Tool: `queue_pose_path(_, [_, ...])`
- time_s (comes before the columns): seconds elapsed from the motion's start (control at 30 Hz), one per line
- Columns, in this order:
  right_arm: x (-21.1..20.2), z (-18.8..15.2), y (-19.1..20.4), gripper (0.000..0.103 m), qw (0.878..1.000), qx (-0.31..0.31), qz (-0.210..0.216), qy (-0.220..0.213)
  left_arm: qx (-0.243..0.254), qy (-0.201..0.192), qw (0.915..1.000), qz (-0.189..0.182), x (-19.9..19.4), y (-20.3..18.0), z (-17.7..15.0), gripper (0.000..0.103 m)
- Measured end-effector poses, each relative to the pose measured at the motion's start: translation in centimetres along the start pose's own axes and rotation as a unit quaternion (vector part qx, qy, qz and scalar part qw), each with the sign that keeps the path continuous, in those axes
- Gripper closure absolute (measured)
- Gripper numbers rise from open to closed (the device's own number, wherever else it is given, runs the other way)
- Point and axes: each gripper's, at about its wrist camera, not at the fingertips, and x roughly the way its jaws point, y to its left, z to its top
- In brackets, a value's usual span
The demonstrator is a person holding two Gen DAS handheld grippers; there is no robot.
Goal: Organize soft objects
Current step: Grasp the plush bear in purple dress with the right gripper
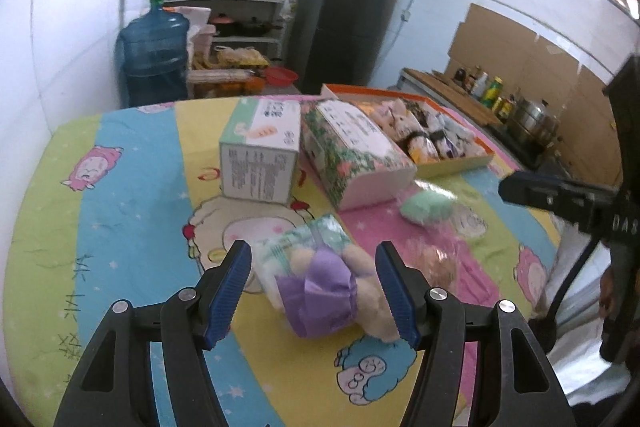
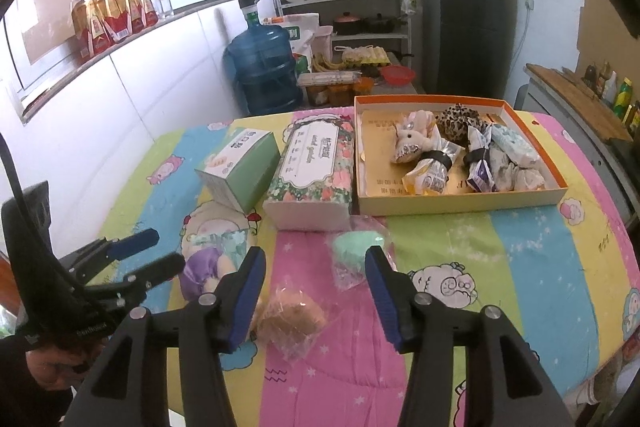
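A bundle of a plush toy and tissue pack tied with a purple band (image 1: 320, 287) lies on the colourful tablecloth, between the fingers of my open left gripper (image 1: 314, 291); it also shows in the right wrist view (image 2: 204, 259). A green soft item in clear wrap (image 1: 426, 207) (image 2: 354, 249) and a tan one in wrap (image 2: 290, 317) lie nearby. My right gripper (image 2: 316, 297) is open and empty, above the tan item. An orange-rimmed tray (image 2: 460, 205) holds several bundled soft items.
A green-white box (image 2: 240, 173) and a floral tissue box (image 2: 316, 173) stand left of the tray. Beyond the table are a water jug (image 2: 262, 67), shelves, a dark fridge (image 2: 460, 19) and a counter with bottles at right.
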Motion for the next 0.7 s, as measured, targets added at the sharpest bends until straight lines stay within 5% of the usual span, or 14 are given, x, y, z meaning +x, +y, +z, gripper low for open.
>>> queue_pose_path(0.2, [0.5,-0.4,-0.3,0.051,1.0,0.009,0.008,0.012,-0.012,0.009,0.9999,-0.009,0.6,0.5,-0.9,0.037])
queue_pose_path(0.33, [1.0,-0.7,1.5,0.051,0.997,-0.034,0.066,0.026,-0.011,-0.002,0.9999,-0.003,0.0,1.1,-1.2,0.037])
queue_pose_path(0.57, [4.5,-2.1,7.5,0.051,0.966,-0.202,0.149,0.066,-0.033,-0.018,0.9976,0.058,-2.5,4.2,-1.9,0.037])
queue_pose_path(0.7, [7.2,-2.4,8.8,0.051,0.955,-0.236,0.158,0.085,-0.073,-0.025,0.9935,0.085,-3.6,6.2,-2.6,0.037])
